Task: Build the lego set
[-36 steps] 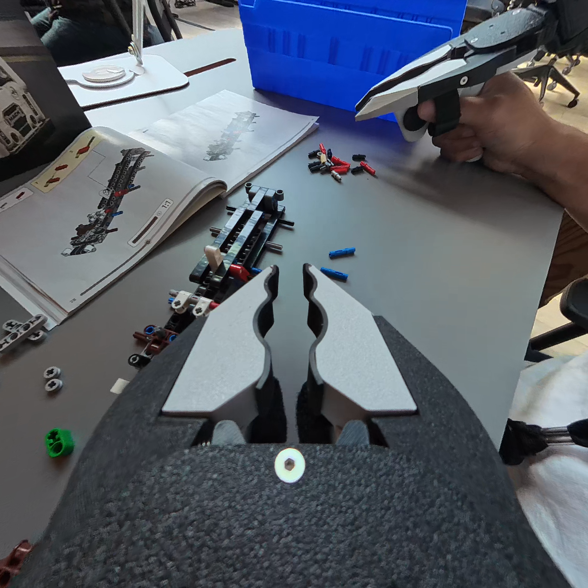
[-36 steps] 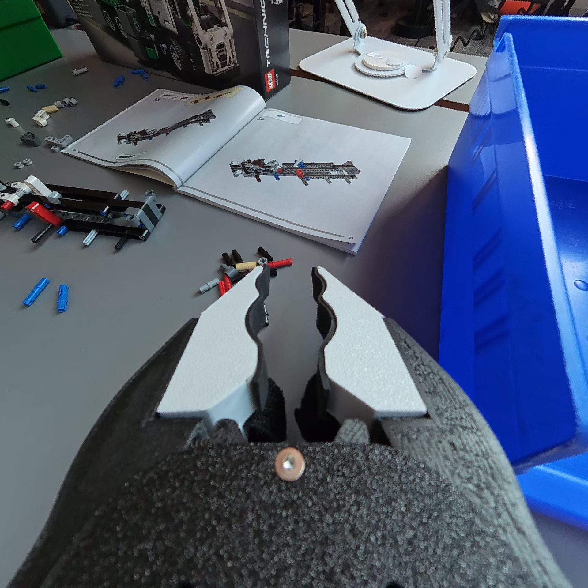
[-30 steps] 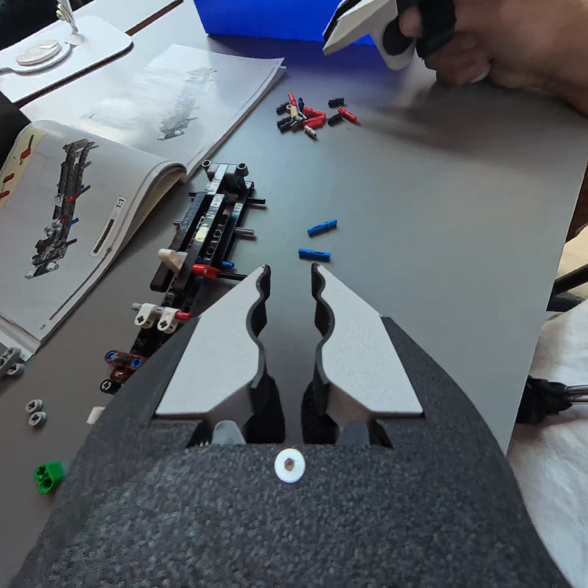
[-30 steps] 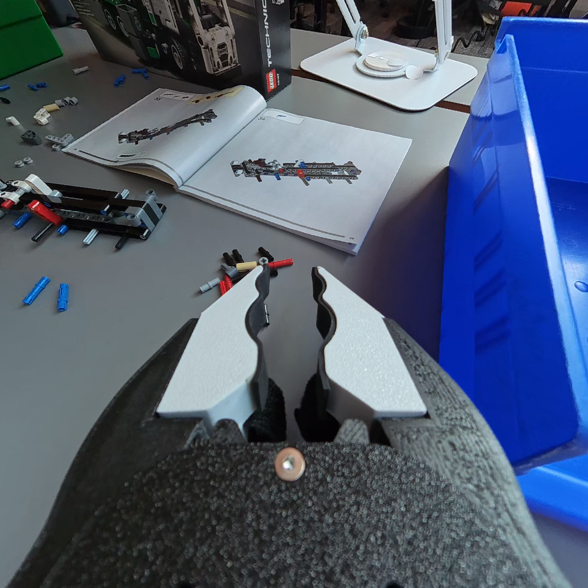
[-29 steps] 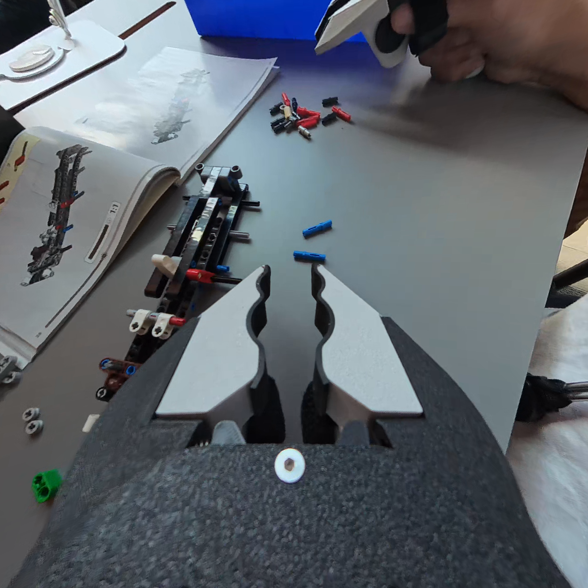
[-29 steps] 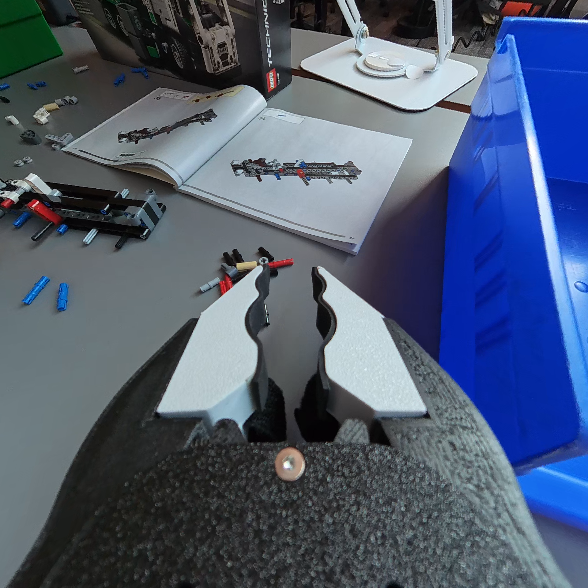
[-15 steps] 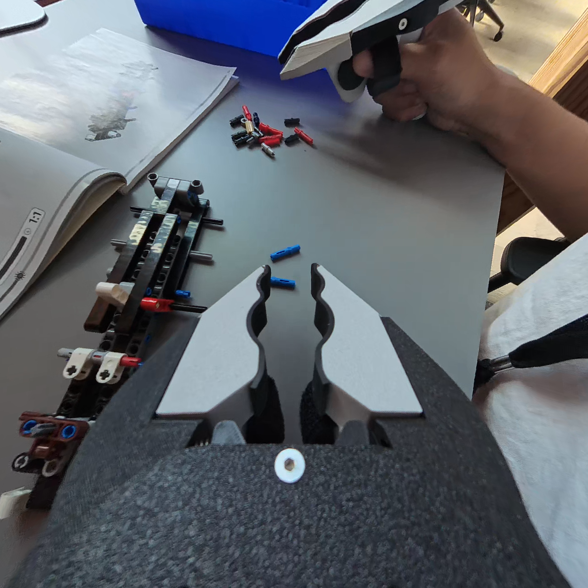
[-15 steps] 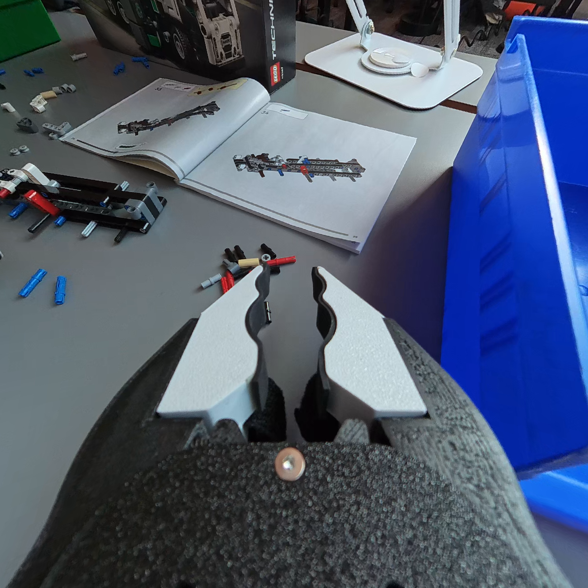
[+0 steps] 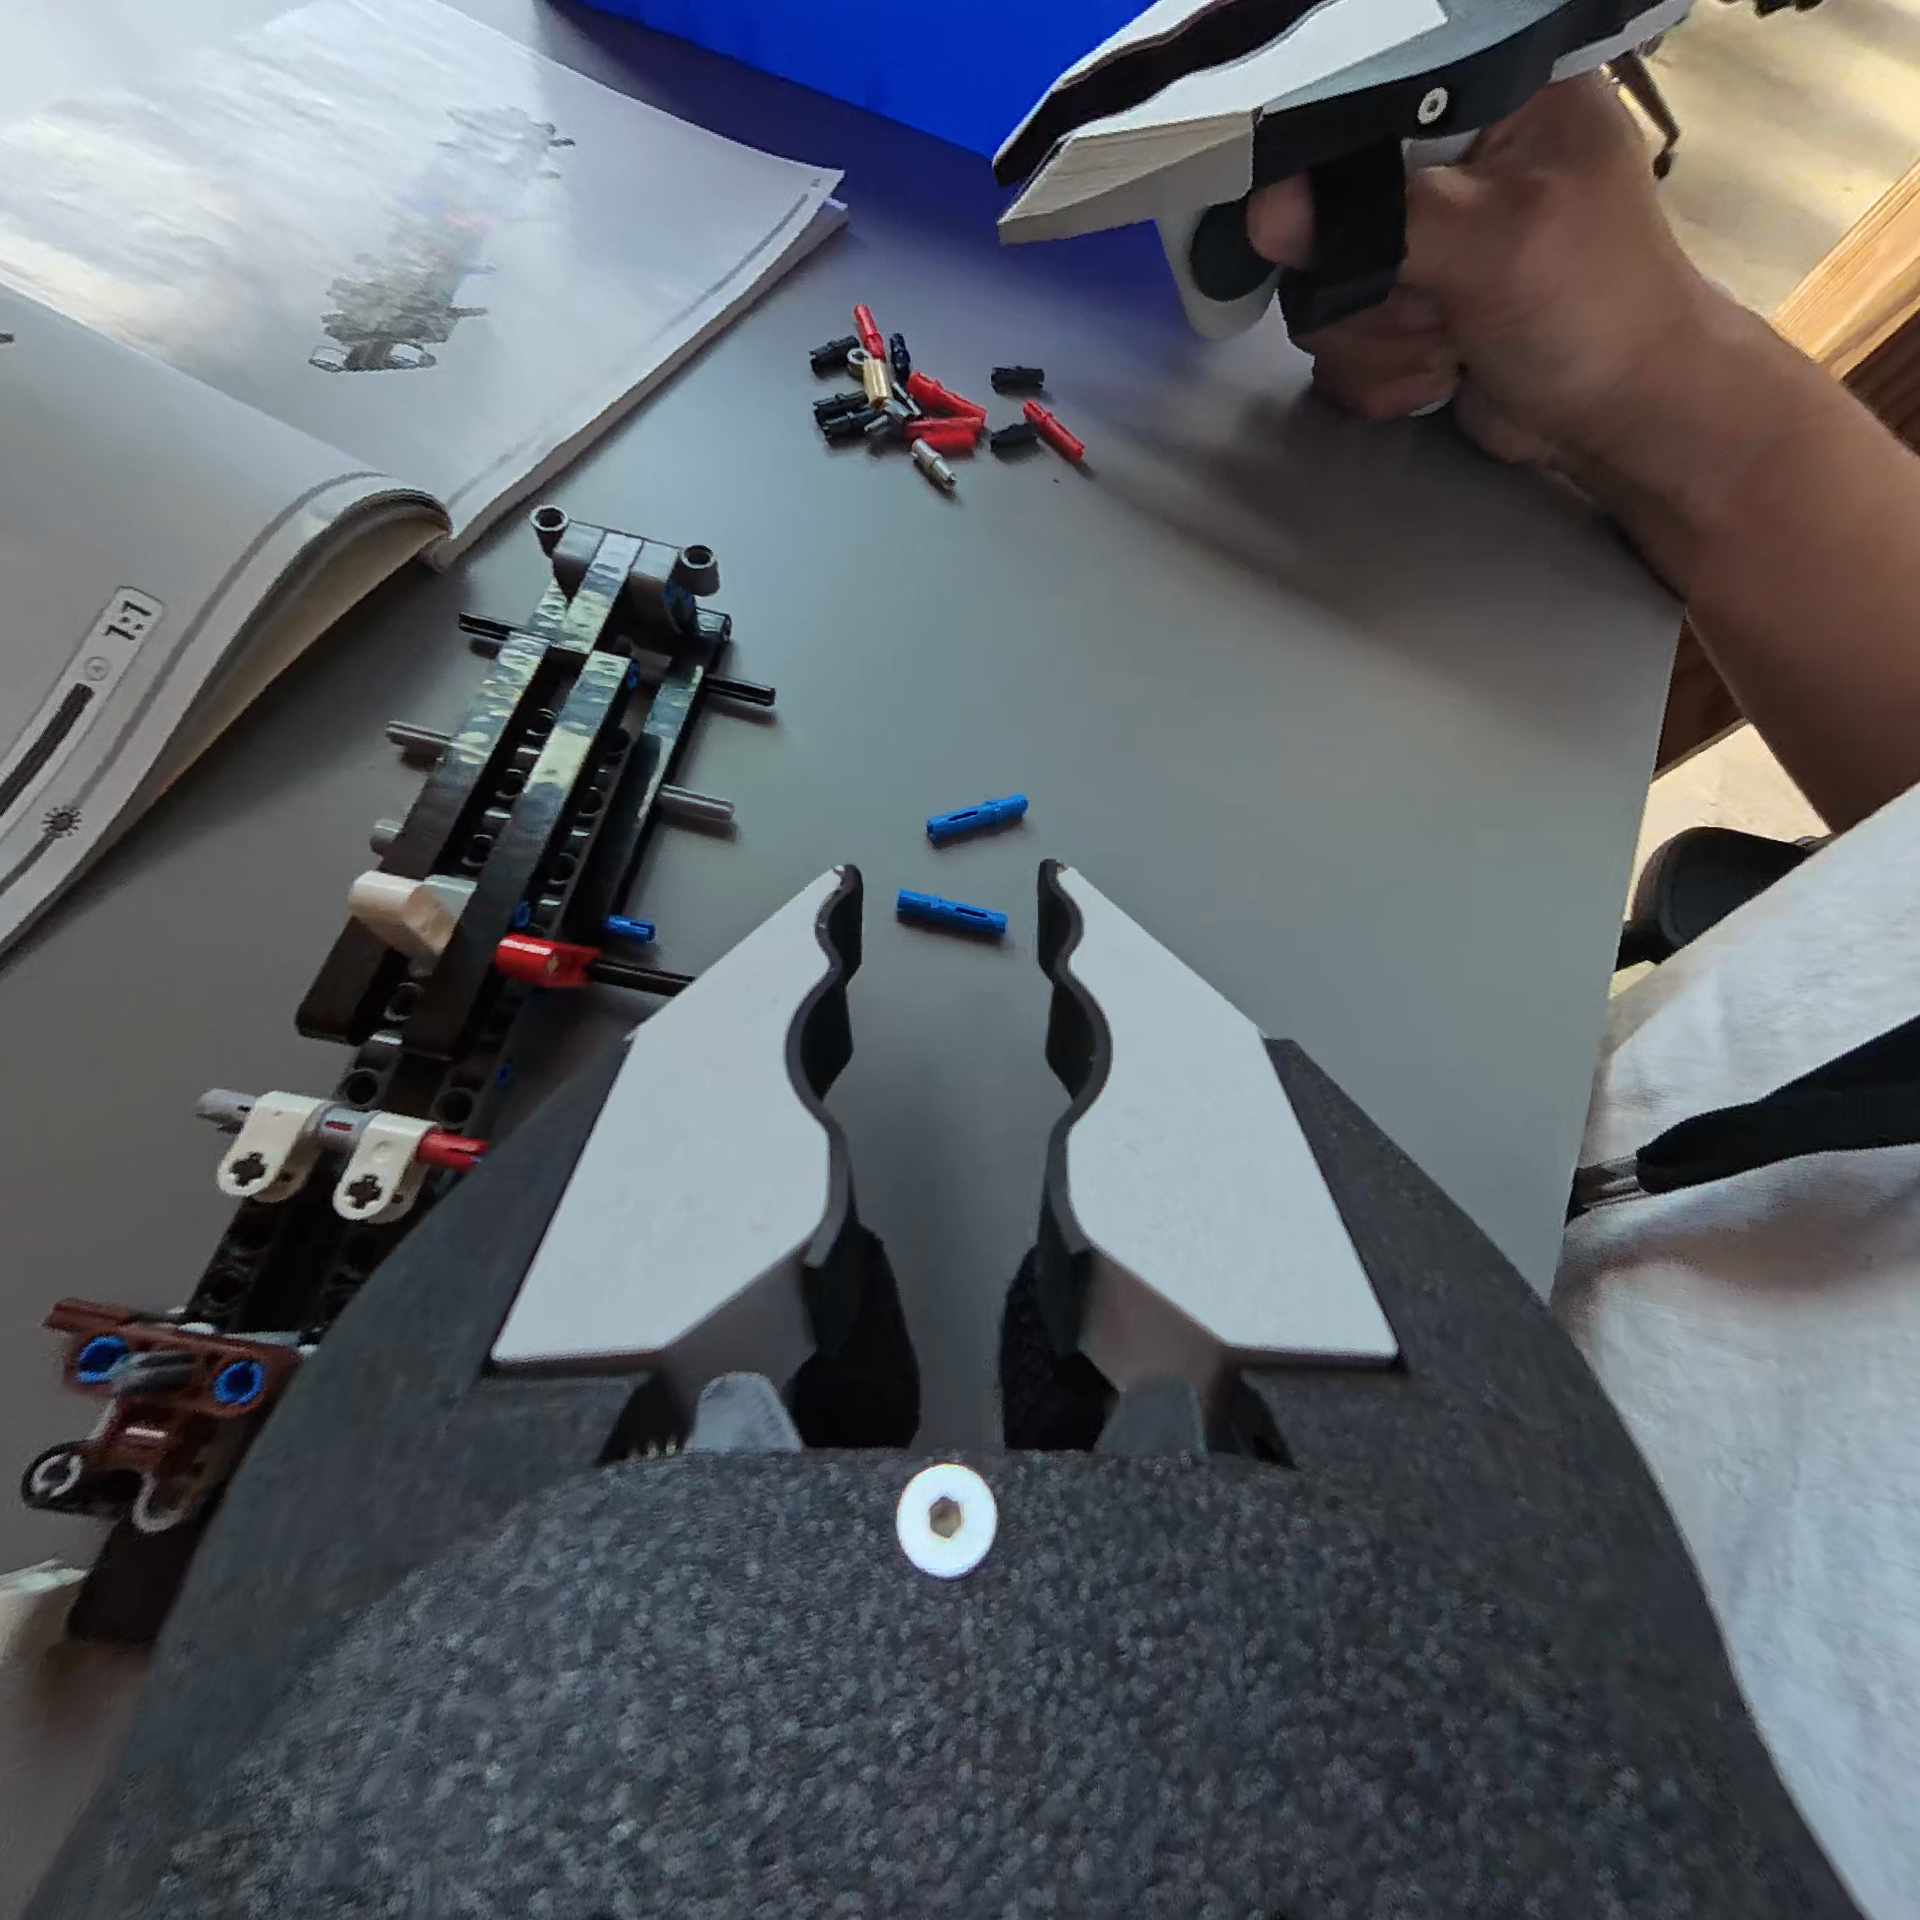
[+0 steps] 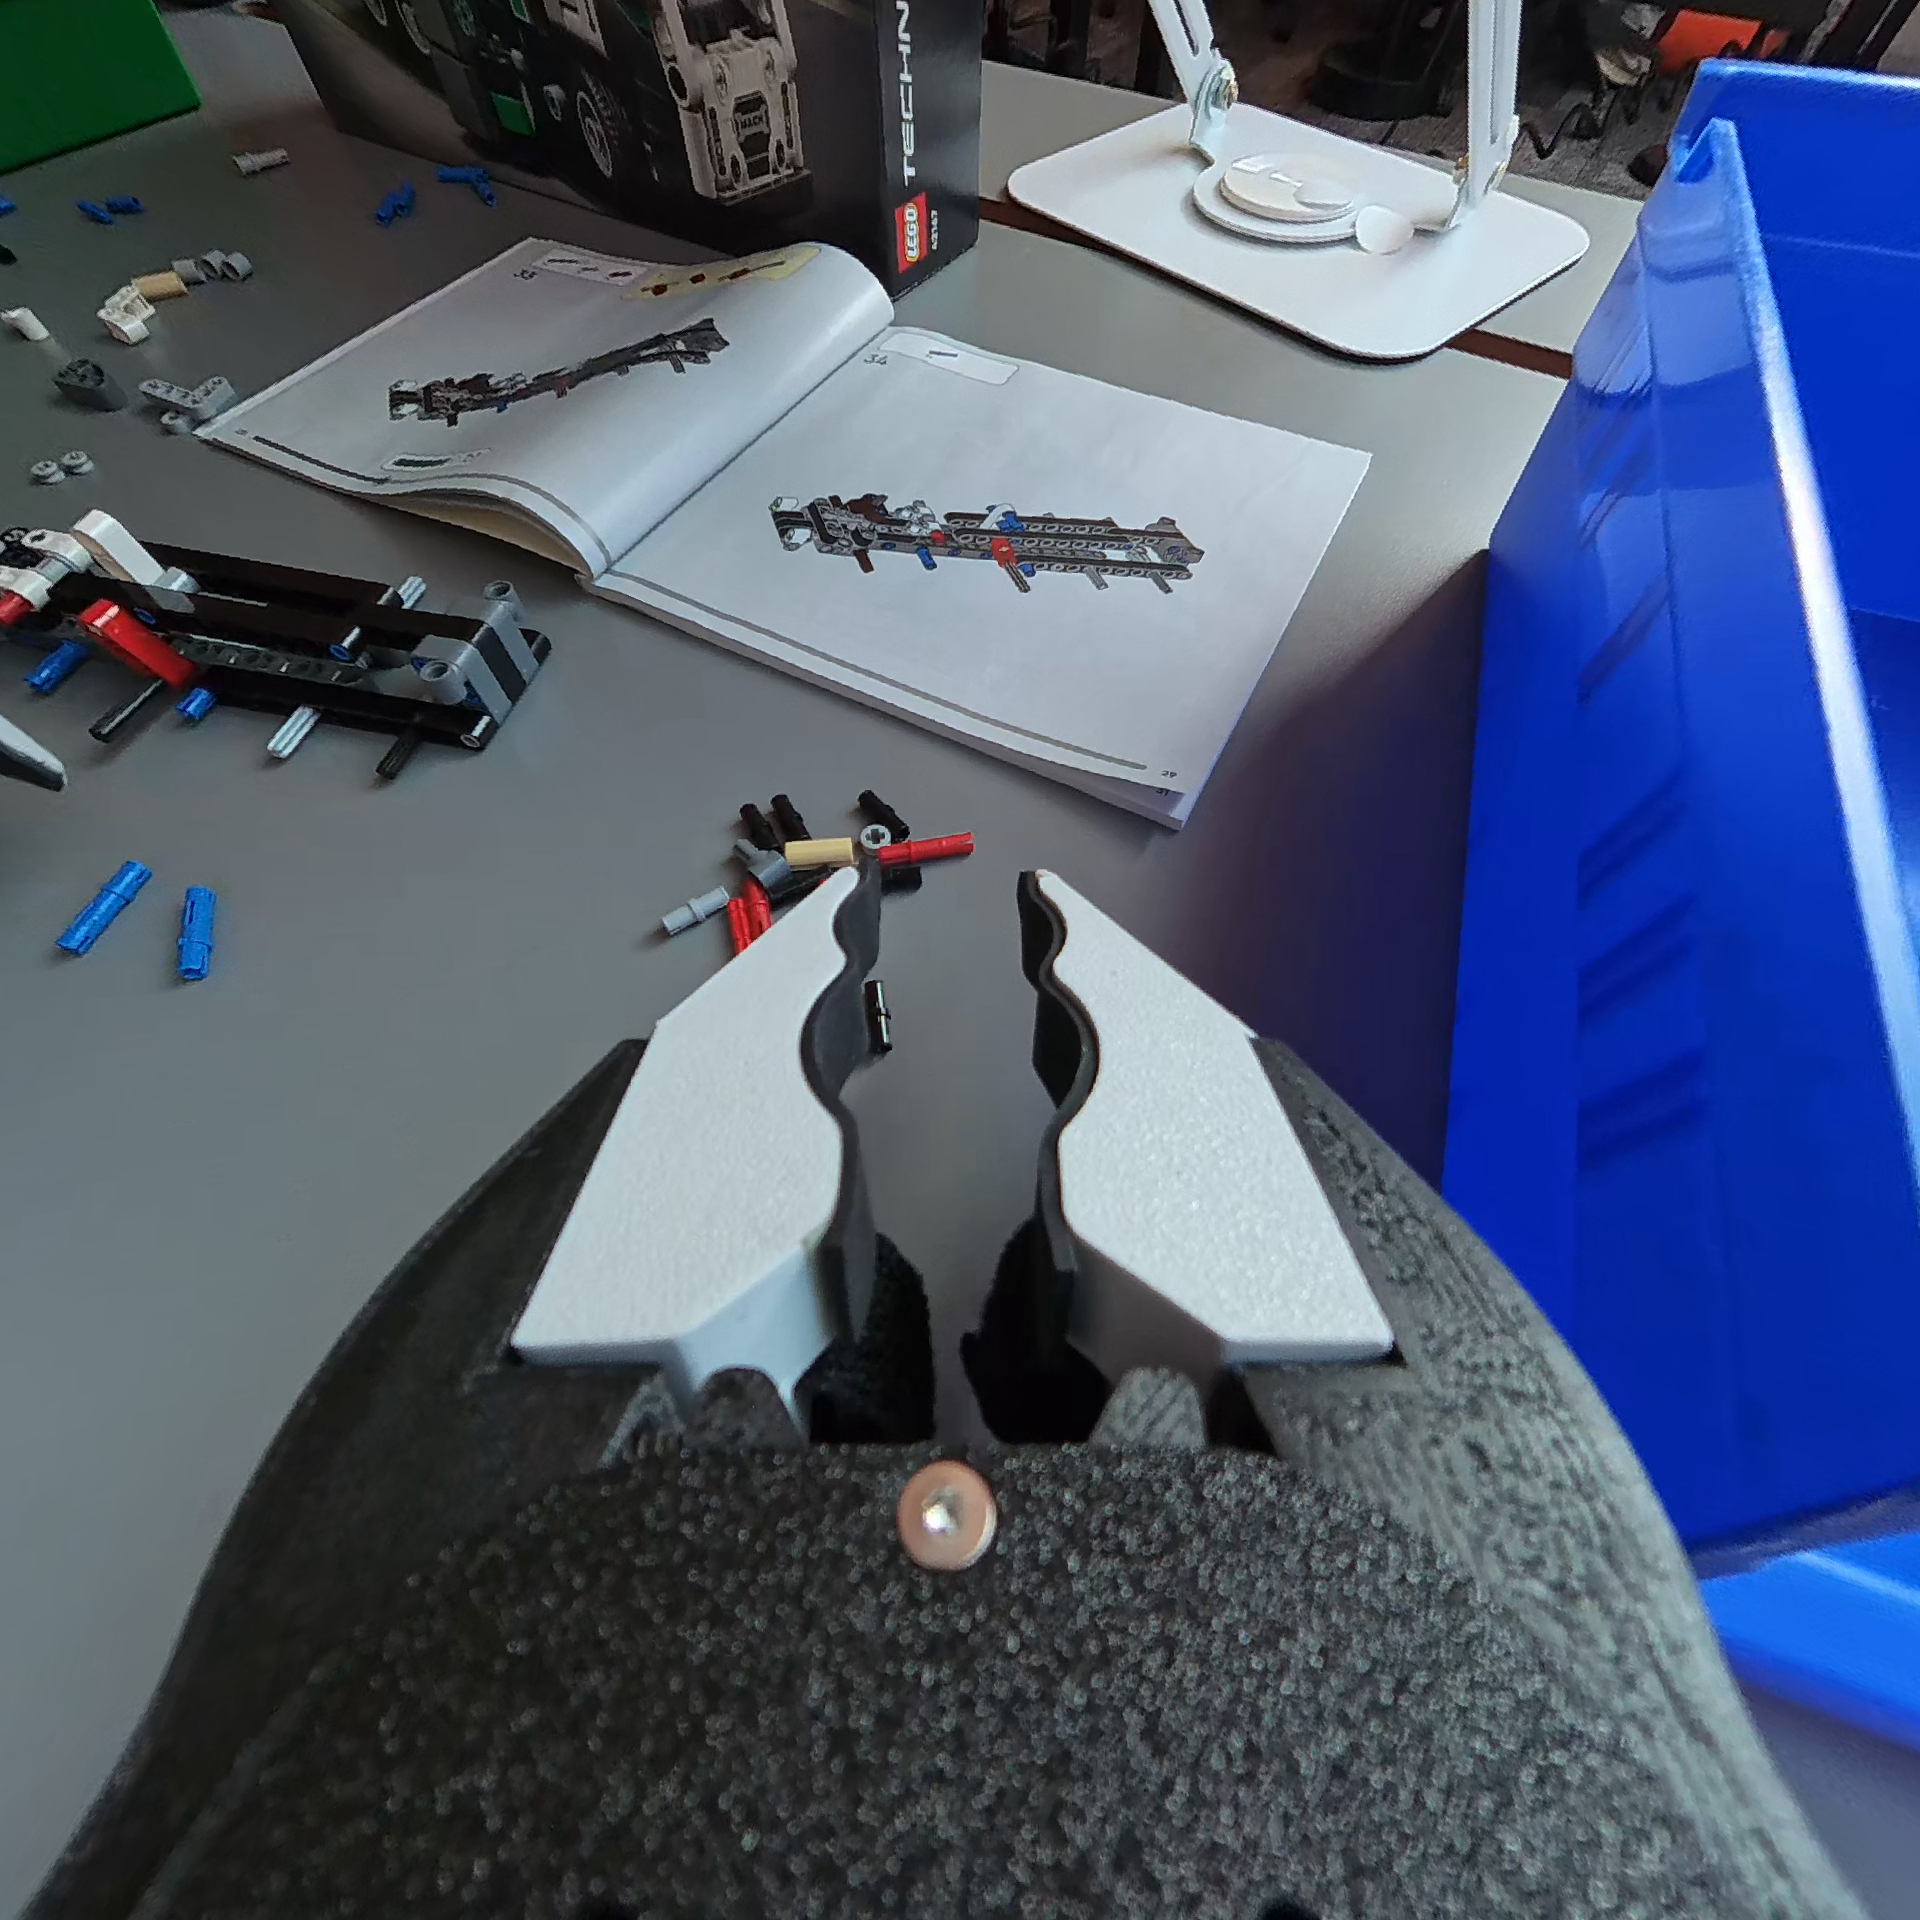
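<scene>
My left gripper (image 9: 948, 878) is open and low over the dark table. A blue pin (image 9: 951, 916) lies on the table between its fingertips, with clear gaps on both sides. A second blue pin (image 9: 977, 818) lies just beyond. A long black beam assembly (image 9: 540, 790) lies to the left of the fingers. My right gripper (image 10: 945, 883) is open and empty, above the table beside a pile of small red, black and grey pins (image 10: 821, 857). A single black pin (image 10: 878, 1018) lies on the table below its left finger. The right gripper also shows in the left wrist view (image 9: 1049, 197), held by a hand.
An open instruction booklet (image 10: 831, 499) lies behind the pins. A blue bin (image 10: 1714, 831) stands at the right. A dark product box (image 10: 675, 104) and a white lamp base (image 10: 1299, 239) stand at the back. Loose small parts (image 10: 135, 301) lie at the far left. The grippers' ends are close to 20 cm from one another.
My left gripper has moved forward and to the right until the nearer blue pin lies between its fingertips, and its fingers have spread wider. The right gripper has barely moved.
</scene>
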